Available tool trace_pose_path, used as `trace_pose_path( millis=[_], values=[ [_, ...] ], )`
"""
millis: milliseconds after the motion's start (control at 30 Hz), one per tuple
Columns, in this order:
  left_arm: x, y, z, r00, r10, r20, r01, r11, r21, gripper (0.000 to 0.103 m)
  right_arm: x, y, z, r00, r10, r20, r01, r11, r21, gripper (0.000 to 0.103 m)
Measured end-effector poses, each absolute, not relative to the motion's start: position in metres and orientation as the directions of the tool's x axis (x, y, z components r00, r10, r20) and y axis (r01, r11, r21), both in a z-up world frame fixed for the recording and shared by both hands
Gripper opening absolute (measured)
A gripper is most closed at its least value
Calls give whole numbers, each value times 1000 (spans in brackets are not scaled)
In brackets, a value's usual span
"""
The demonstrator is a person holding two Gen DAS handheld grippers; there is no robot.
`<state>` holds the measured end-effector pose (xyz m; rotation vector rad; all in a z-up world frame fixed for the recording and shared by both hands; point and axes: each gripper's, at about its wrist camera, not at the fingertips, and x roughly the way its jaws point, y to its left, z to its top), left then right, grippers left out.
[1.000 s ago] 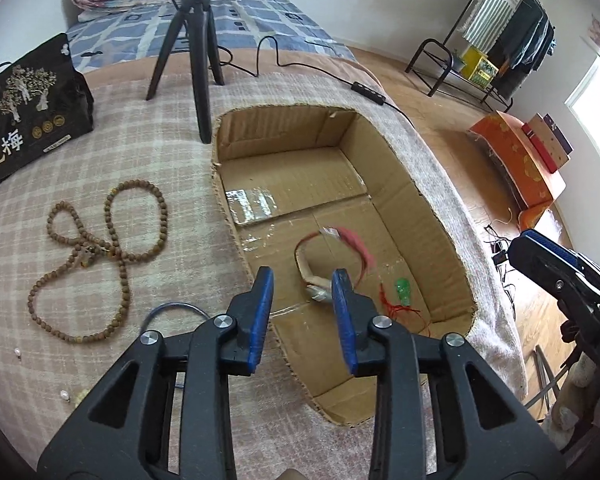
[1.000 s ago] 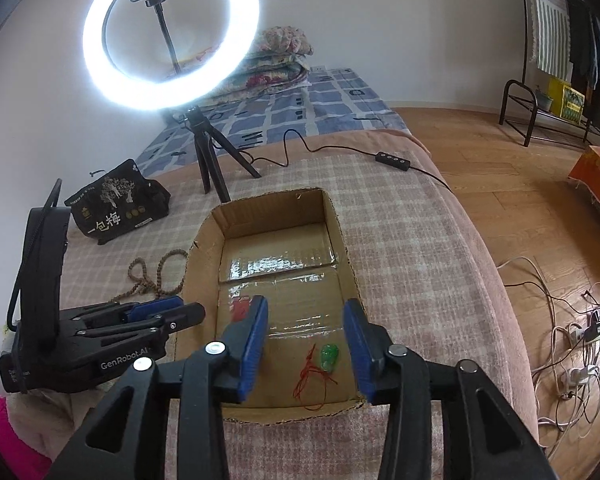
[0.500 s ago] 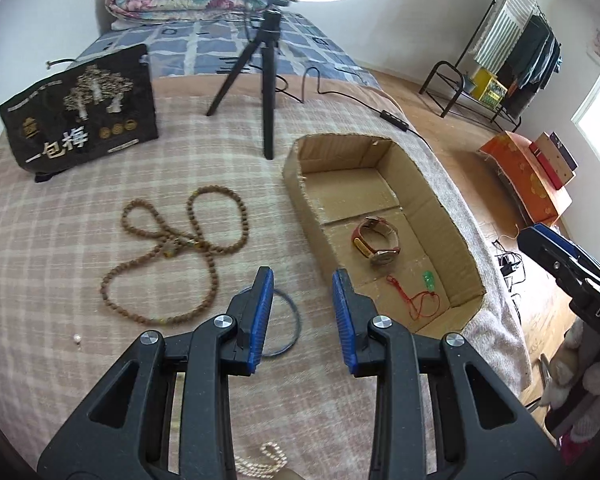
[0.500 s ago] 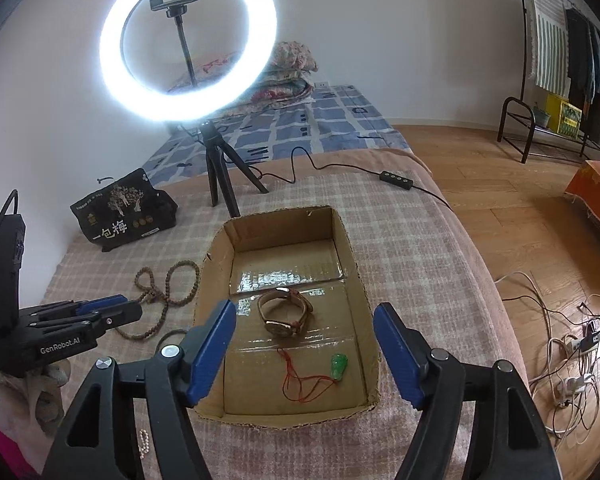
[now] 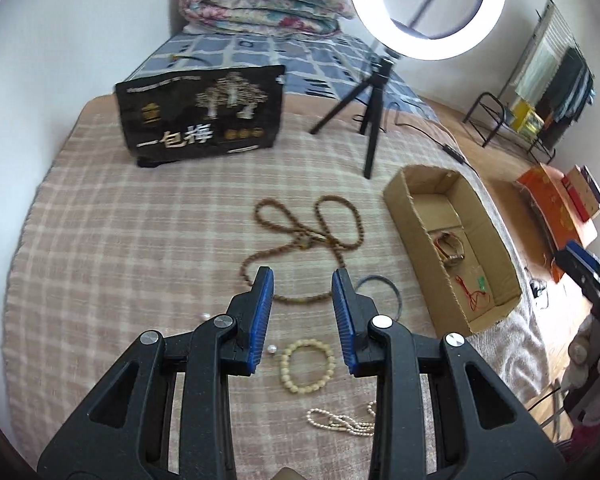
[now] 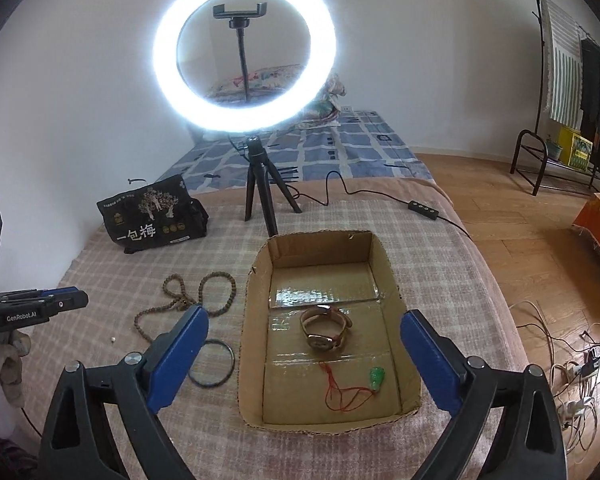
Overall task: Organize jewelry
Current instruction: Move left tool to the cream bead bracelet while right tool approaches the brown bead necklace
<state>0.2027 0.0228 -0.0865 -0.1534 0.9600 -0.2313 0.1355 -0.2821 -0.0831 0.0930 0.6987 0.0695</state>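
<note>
Now both grippers hang empty: left gripper [image 5: 302, 312] fingers parted above the bed [image 5: 140, 240], right gripper [image 6: 304, 356] spread wide. Beneath lies a cream bead bracelet [image 5: 307, 366], light and floppy; pinch across one side of its loop.

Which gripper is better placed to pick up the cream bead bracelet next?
Left. The left gripper is open directly above the cream bead bracelet; the right gripper faces the cardboard box.

We see a lit ring light [image 6: 244, 60] on a black tripod [image 6: 262, 196] standing on the checked blanket [image 5: 140, 240], a black bag [image 5: 202, 114] beside it, and a clothes rack [image 6: 572, 80] across the wooden floor [image 6: 520, 248].
</note>
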Motion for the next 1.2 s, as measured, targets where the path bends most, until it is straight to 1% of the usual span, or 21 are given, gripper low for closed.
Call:
trace_pose_path(
  millis=[100,233,467,533,600,733,800,900,1000,1033,1100,1200],
  values=[
    [203,46,-84,565,-268,-781,92,960,-263,30,136,-267,-81,763,137,-631,-81,990,117,101],
    [201,75,-90,559,-274,-783,56,954,-295,30,147,-245,-88,733,204,-649,-148,979,141,101],
    [198,103,-125,501,-271,-822,40,956,-291,30,170,-211,-105,672,279,-686,-238,959,157,98],
    [198,106,-138,473,-273,-838,36,956,-291,30,178,-203,-111,649,294,-701,-252,953,167,96],
    [200,106,-149,449,-288,-846,40,952,-303,30,187,-197,-118,626,299,-720,-257,951,171,91],
    [205,97,-162,428,-307,-850,65,949,-310,30,209,-184,-133,574,312,-757,-280,944,176,90],
    [207,92,-167,415,-323,-850,78,944,-321,30,223,-177,-139,541,327,-775,-304,935,182,87],
    [205,85,-174,391,-353,-850,83,933,-350,30,240,-166,-143,499,346,-794,-341,921,187,86],
    [199,71,-183,353,-383,-854,101,923,-372,30,257,-157,-150,477,333,-813,-353,920,170,86],
    [196,67,-185,341,-384,-858,108,923,-370,29,263,-154,-153,465,331,-821,-358,919,168,86],
    [189,57,-194,315,-387,-867,107,922,-373,22,275,-150,-161,434,332,-837,-361,916,175,86],
    [182,52,-206,291,-405,-867,68,913,-403,22,292,-144,-172,380,348,-857,-369,907,205,86]
  ],
)
